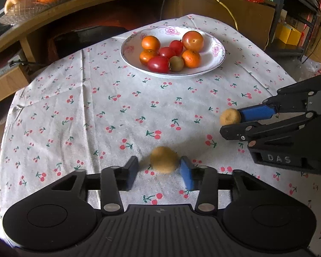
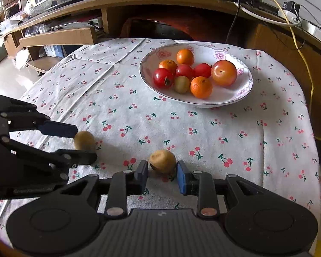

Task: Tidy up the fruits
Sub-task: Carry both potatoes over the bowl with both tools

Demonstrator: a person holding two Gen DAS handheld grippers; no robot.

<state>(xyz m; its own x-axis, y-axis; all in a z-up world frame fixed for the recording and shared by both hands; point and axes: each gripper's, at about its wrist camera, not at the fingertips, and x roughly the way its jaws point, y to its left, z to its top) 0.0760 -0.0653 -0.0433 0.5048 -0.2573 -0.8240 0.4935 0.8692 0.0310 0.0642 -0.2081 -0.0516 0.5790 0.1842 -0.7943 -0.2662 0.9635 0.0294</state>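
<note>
Risk: either kiwi could roll off across the cloth if nudged before the fingers close.
Left gripper [image 1: 159,172]: fingers apart, right pad touching near kiwi [image 1: 163,159].
Right gripper [image 2: 162,176]: fingers apart around other kiwi [image 2: 162,161].
Plate [image 1: 219,61]: far side, holding fruit.

Two brown kiwis [image 1: 163,159] [image 2: 162,160] lie apart on the cherry-print surface [image 1: 117,115]; at 12 o'clock, a floral plate [image 1: 219,56] holds three oranges, three tomatoes, a kiwi and a persimmon.
</note>
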